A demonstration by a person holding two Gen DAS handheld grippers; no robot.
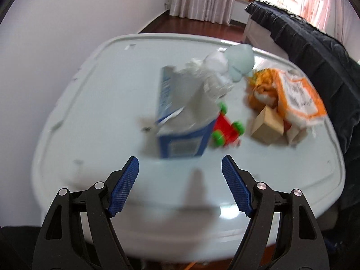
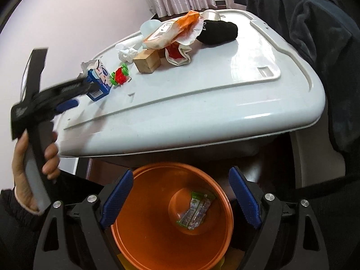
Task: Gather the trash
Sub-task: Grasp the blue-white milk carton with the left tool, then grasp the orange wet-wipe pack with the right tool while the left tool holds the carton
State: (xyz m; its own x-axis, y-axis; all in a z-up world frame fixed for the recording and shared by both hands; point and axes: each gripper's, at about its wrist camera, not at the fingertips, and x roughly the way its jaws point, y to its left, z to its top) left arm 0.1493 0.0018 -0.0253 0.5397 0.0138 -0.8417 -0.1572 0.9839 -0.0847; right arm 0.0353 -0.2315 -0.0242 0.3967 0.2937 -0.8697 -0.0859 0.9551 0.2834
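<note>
A blue and white carton (image 1: pixel 180 117) lies on the white table (image 1: pixel 101 103), blurred, just beyond my open left gripper (image 1: pixel 180 168). It also shows in the right wrist view (image 2: pixel 100 81), with the left gripper (image 2: pixel 67 99) close beside it. My right gripper (image 2: pixel 180 180) is open and empty above an orange bin (image 2: pixel 144 236) below the table edge. A green and clear wrapper (image 2: pixel 194 211) lies in the bin. Crumpled tissue (image 2: pixel 127 54) and an orange and white bag (image 2: pixel 173 31) lie farther back.
A red and green toy (image 1: pixel 225 128), a wooden block (image 1: pixel 267 126), a pale bowl (image 1: pixel 240 60) and a black cloth (image 2: pixel 218 32) are on the table. A dark-covered bed (image 1: pixel 315 51) stands to the right. A white wall is to the left.
</note>
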